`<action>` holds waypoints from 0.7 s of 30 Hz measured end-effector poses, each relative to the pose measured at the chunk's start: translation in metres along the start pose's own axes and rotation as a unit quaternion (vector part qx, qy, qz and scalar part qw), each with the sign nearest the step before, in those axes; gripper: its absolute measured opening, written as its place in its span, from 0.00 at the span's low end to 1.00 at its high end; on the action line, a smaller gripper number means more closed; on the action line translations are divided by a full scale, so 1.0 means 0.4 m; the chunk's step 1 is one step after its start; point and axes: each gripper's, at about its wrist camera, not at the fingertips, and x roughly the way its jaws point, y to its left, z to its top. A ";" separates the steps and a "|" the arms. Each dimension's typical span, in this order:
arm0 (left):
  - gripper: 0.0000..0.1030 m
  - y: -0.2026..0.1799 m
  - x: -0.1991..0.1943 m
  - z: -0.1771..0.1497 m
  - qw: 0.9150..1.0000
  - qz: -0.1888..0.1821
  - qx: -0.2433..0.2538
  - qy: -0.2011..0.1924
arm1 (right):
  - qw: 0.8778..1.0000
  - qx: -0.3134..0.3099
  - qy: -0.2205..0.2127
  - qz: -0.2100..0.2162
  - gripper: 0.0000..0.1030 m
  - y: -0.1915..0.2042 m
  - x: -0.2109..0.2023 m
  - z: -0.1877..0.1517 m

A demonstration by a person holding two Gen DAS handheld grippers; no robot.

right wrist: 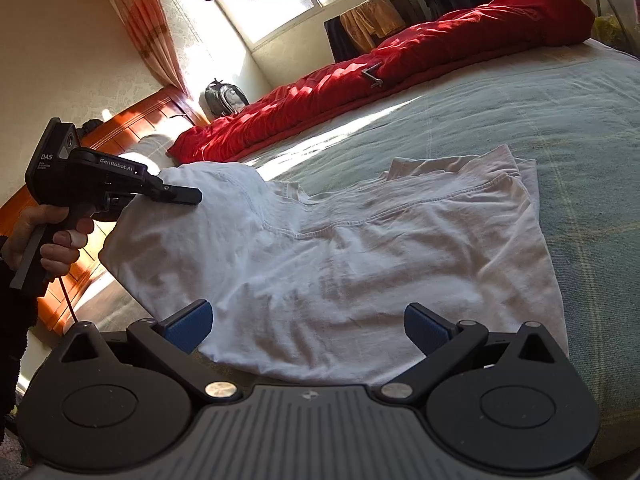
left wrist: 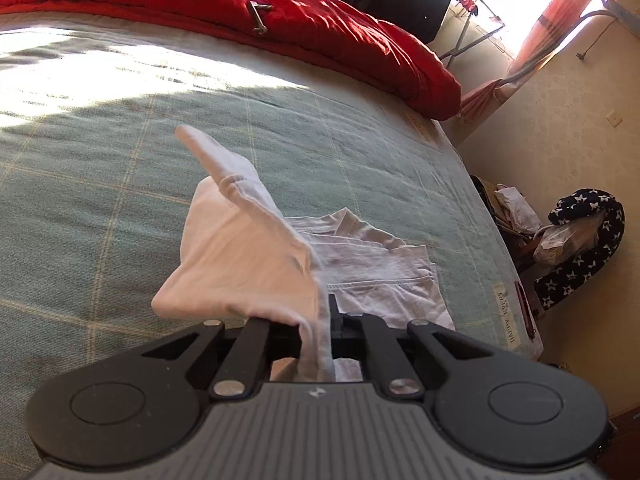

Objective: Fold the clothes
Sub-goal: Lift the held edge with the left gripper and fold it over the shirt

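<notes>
In left gripper (left wrist: 326, 320): white shirt (left wrist: 240, 248)

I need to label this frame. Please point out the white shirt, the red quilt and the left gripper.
white shirt (right wrist: 340, 264): right wrist view, flat middle of the cloth.
red quilt (left wrist: 320, 28): left wrist view, sunlit top surface.
left gripper (right wrist: 188, 196): right wrist view, its fingertips, shut on the shirt's raised edge.

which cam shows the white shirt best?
Right wrist view: the white shirt lies nearly whole across the green bedspread, one edge lifted by the left gripper. Left wrist view shows only the pinched, raised fold hiding much of it.
</notes>
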 end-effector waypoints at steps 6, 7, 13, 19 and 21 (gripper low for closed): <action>0.05 -0.080 0.043 0.011 0.999 -0.036 0.001 0.001 | 1.000 0.012 -0.010 0.000 1.00 -0.027 -0.021 -0.004; 0.05 -0.093 0.055 0.011 0.999 -0.040 0.000 0.002 | 1.000 0.013 -0.012 0.000 1.00 -0.032 -0.026 -0.004; 0.05 -0.165 0.134 0.006 0.998 -0.062 0.004 0.025 | 0.999 0.024 -0.026 -0.007 1.00 -0.065 -0.059 -0.006; 0.05 -0.225 0.222 -0.004 0.996 -0.071 0.009 0.054 | 0.999 0.030 -0.039 -0.018 1.00 -0.086 -0.095 -0.007; 0.05 -0.240 0.251 -0.008 0.995 -0.075 0.009 0.064 | 0.998 0.032 -0.045 -0.020 1.00 -0.094 -0.108 -0.008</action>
